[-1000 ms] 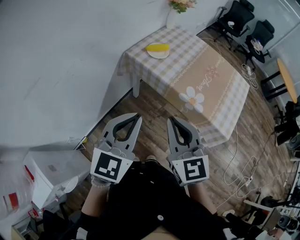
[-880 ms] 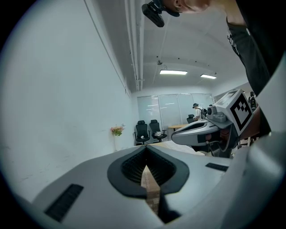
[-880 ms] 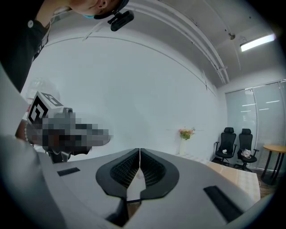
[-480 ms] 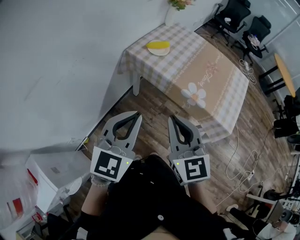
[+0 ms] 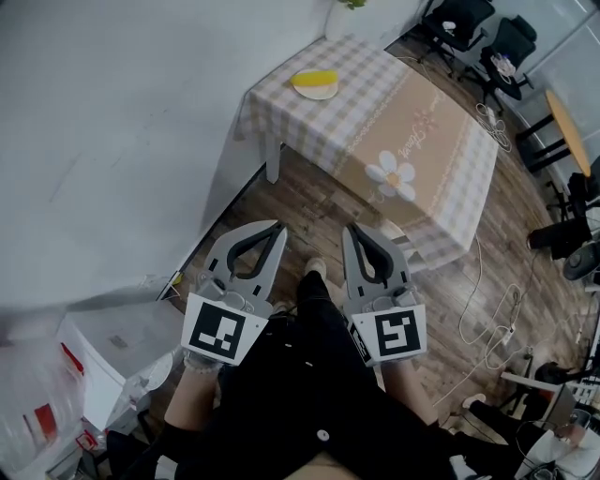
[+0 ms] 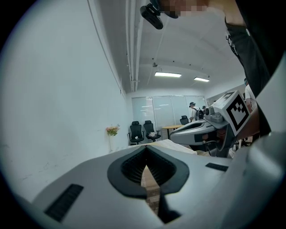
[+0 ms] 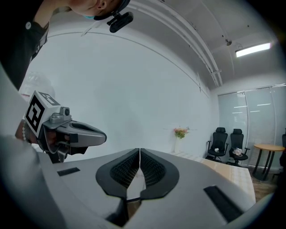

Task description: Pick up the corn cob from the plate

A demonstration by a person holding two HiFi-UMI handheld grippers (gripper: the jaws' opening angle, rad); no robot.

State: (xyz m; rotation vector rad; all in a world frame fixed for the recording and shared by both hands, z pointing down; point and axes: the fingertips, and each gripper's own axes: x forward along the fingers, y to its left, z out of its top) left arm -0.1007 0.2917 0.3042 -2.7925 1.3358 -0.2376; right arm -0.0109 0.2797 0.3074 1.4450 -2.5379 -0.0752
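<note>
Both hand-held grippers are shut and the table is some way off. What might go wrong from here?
The left hand-held gripper and right hand-held gripper are shut; arriving so would likely shove the corn cob off its plate.
The plate sits near the edge of the table, so a nudge may drop it.
Floor cables on the right could trip the person.

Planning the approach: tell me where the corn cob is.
Head view, top centre: the corn cob lies on the plate at the wall-side end of the checked table.

I see an office: black swivel chairs (image 5: 464, 17) at the far right, glass partitions (image 6: 165, 109) beyond, strip lights (image 6: 168, 74) overhead.
</note>
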